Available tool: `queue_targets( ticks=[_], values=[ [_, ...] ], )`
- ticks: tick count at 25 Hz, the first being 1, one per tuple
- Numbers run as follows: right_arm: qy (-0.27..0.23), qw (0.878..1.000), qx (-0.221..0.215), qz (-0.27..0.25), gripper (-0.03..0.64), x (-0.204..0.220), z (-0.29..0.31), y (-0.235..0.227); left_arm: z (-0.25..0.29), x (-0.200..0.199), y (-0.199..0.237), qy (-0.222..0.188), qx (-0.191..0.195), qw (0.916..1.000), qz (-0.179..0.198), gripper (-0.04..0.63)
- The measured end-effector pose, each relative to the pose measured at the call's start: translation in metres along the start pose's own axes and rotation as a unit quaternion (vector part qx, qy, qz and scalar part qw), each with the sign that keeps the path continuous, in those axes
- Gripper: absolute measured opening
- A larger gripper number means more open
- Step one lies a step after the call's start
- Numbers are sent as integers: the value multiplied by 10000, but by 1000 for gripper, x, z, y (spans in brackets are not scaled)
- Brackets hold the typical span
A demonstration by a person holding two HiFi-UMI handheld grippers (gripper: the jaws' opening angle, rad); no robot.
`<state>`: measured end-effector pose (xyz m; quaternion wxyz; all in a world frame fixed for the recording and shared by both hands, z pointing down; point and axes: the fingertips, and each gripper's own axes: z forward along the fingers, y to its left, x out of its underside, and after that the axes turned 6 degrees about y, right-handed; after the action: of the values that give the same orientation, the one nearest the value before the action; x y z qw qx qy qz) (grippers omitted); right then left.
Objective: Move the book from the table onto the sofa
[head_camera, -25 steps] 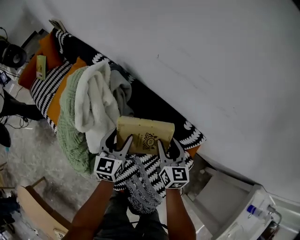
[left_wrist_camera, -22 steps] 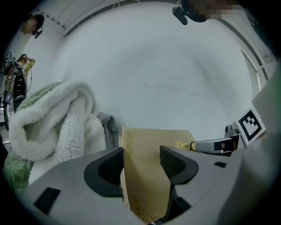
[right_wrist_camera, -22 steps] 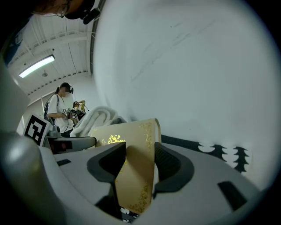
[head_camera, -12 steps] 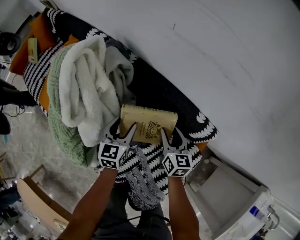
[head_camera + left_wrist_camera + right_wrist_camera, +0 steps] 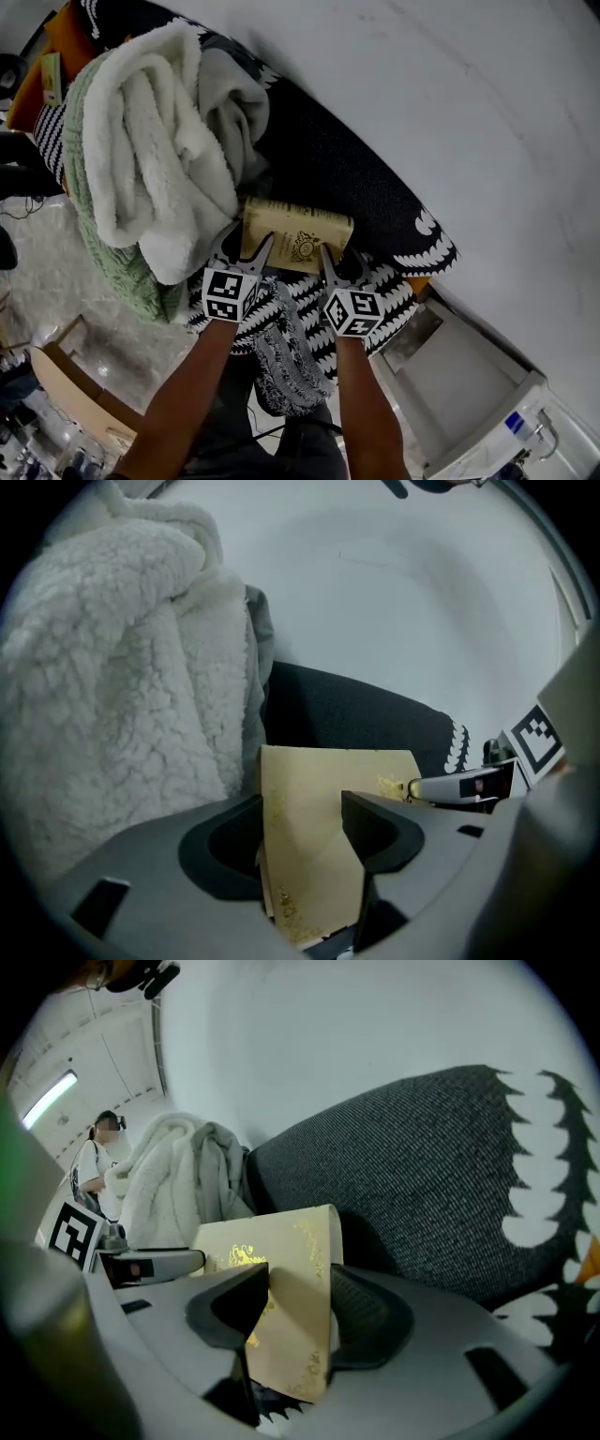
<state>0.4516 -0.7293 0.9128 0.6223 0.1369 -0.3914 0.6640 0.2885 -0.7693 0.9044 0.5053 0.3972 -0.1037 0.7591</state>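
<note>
**A:** What does the head view show?

**B:** Both arms reach forward over the sofa. The left hand-held gripper and the right hand-held gripper each grip the near edge of the book, one at each end. The cream book is over the black-and-white patterned seat, in front of the dark backrest. I cannot tell whether it rests on the seat.

**A:** And beside it?

**B:** A white fleece blanket is piled just left of the book, with a grey cloth behind it and a green knit throw under it. A white wall rises behind the sofa.

**A:** The left gripper view?

**B:** The jaws are clamped on the book's edge, and its plain cream cover stands up between them. The fleece fills the left side and the dark backrest is behind. The other gripper's jaw tip touches the book's far corner.

**A:** The right gripper view?

**B:** The jaws are closed on the book here too. A gold ornament shows on the cover. The backrest carries a white toothed pattern on the right. A person stands far off on the left.
</note>
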Motion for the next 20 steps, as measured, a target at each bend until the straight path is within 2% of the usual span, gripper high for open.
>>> queue_targets(
  ticks=[12, 20],
  values=[
    [760, 9970, 19, 142, 216, 60, 38, -18, 38, 64, 15, 658, -36, 9977, -171, 250],
    [971, 9950, 5, 252, 216, 68, 52, -19, 48, 71, 24, 826, -117, 9965, -30, 250]
  ],
)
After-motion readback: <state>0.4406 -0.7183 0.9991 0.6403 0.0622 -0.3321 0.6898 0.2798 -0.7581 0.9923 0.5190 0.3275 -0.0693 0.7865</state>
